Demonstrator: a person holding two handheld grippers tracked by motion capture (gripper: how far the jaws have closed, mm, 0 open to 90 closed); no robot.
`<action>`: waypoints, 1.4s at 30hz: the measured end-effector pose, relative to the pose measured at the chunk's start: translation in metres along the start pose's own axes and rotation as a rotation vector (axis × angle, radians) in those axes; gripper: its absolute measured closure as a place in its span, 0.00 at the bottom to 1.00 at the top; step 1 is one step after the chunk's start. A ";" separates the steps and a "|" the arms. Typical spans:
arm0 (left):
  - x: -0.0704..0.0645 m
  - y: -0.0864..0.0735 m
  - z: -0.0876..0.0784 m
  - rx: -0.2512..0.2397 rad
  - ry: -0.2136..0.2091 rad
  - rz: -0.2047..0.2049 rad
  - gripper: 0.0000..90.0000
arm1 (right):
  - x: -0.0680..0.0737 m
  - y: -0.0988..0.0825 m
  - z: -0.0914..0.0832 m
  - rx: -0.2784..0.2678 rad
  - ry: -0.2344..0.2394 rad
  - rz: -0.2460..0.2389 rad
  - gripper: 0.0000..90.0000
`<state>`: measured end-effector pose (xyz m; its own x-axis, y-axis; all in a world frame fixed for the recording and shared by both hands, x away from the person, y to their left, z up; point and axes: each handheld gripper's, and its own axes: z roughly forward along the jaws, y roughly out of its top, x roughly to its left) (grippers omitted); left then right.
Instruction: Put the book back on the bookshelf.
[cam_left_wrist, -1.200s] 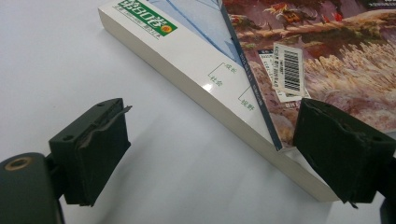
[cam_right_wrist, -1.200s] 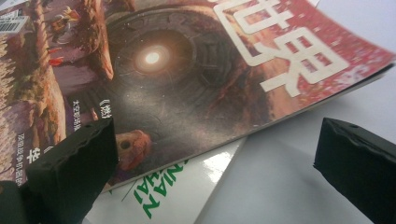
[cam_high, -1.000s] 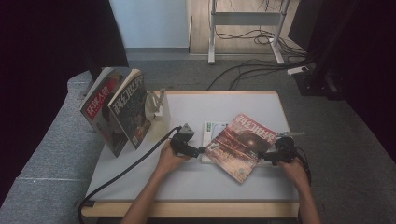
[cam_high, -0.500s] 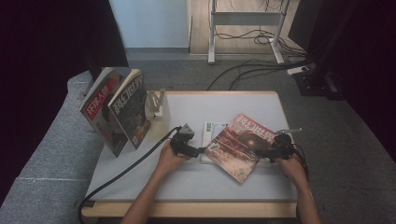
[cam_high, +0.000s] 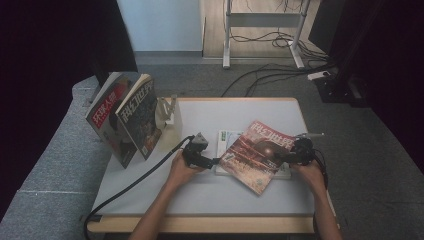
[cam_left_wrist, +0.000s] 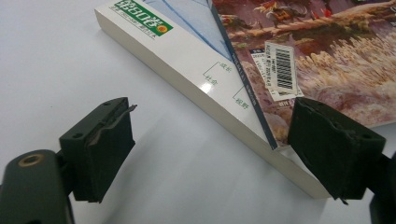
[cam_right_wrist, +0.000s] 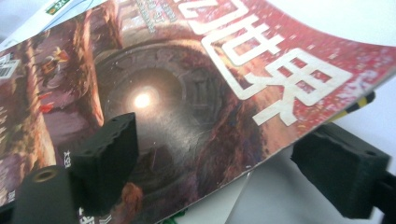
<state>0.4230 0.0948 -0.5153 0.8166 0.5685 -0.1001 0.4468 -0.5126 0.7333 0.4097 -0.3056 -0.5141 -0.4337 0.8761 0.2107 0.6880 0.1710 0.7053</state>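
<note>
Left gripper (cam_high: 216, 161): jaws stand apart, level with the table, at the left corner of the stacked reading matter. In the left gripper view (cam_left_wrist: 212, 149) one pad sits over bare table (cam_left_wrist: 56, 60) and the other rests at the corner where the red magazine (cam_left_wrist: 336, 51) overlaps the white book (cam_left_wrist: 196, 74) beneath it. Whether that pad touches the paper cannot be told; the pads do not press on anything between them.

Right gripper (cam_high: 286, 156): jaws have just been closing, with the red magazine's edge between them. In the right gripper view (cam_right_wrist: 219, 163) one pad lies over the cover (cam_right_wrist: 187, 93) and the other sits below the lifted right edge. A gap shows between the lower pad and the paper, so no firm grip is seen.

Red magazine (cam_high: 257, 152): lies askew on the white book (cam_high: 227, 137), right of the table's centre, between the two grippers. Its right edge stands raised off the surface.

Table (cam_high: 235, 112): a white top. At its left end two further magazines (cam_high: 127, 122) stand upright and lean against a pale holder (cam_high: 167, 112), well apart from the work.

Both of the person's hands, left (cam_high: 182, 172) and right (cam_high: 310, 172), enter from the near edge.
</note>
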 end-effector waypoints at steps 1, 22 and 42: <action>0.000 0.000 0.000 0.000 0.003 0.003 0.16 | 0.001 0.001 0.000 -0.004 -0.009 -0.003 0.19; 0.000 0.000 0.000 0.001 0.000 -0.003 0.16 | 0.010 0.014 -0.019 -0.137 -0.078 -0.077 0.85; -0.001 0.004 -0.005 -0.043 -0.057 -0.004 0.21 | 0.051 0.044 -0.051 -0.249 -0.029 -0.227 0.88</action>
<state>0.4218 0.0954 -0.5093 0.8348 0.5325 -0.1400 0.4348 -0.4816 0.7609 0.3877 -0.2761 -0.4381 -0.5407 0.8411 0.0124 0.4106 0.2511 0.8766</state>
